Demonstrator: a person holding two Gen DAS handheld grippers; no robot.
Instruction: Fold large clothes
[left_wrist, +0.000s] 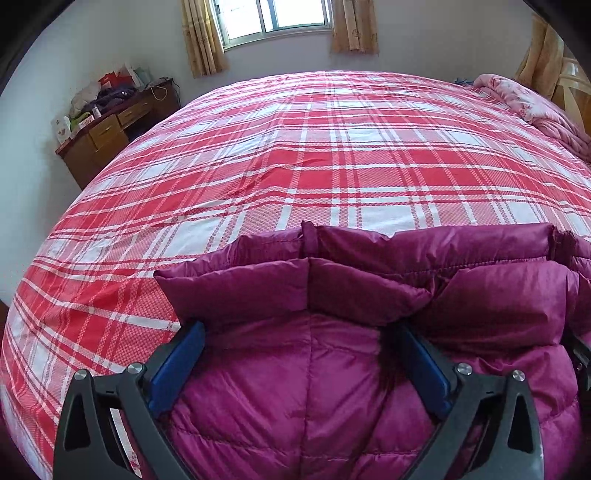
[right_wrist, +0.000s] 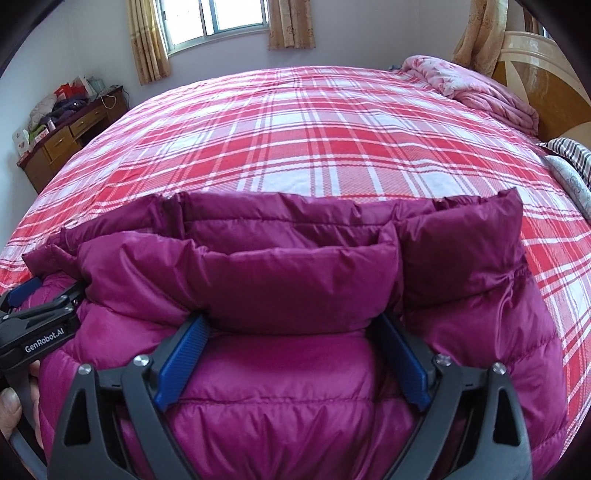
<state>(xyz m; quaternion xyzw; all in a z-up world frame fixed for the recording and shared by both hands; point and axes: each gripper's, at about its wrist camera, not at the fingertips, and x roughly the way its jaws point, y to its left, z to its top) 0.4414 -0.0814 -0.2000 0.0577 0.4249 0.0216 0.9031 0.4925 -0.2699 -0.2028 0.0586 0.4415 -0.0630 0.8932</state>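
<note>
Magenta quilted nylon fills the left wrist view: a puffy down jacket (left_wrist: 332, 369) is spread on the near edge of the red-and-white plaid bedsheet (left_wrist: 295, 166). The left gripper (left_wrist: 303, 332) is held with jaws wide, its blue pads straddling a folded band, nothing clamped. In the right wrist view, the right gripper (right_wrist: 291, 325) is likewise spread wide around a puffed fold. Light, soft, slippery cloth is judged; stitched seams or hem edges are likely best pinched.

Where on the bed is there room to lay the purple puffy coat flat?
The red plaid bedsheet is bare between the magenta puffer jacket and the window wall. It is crowded by the headboard, where a pink folded quilt and striped pillow lie.
</note>
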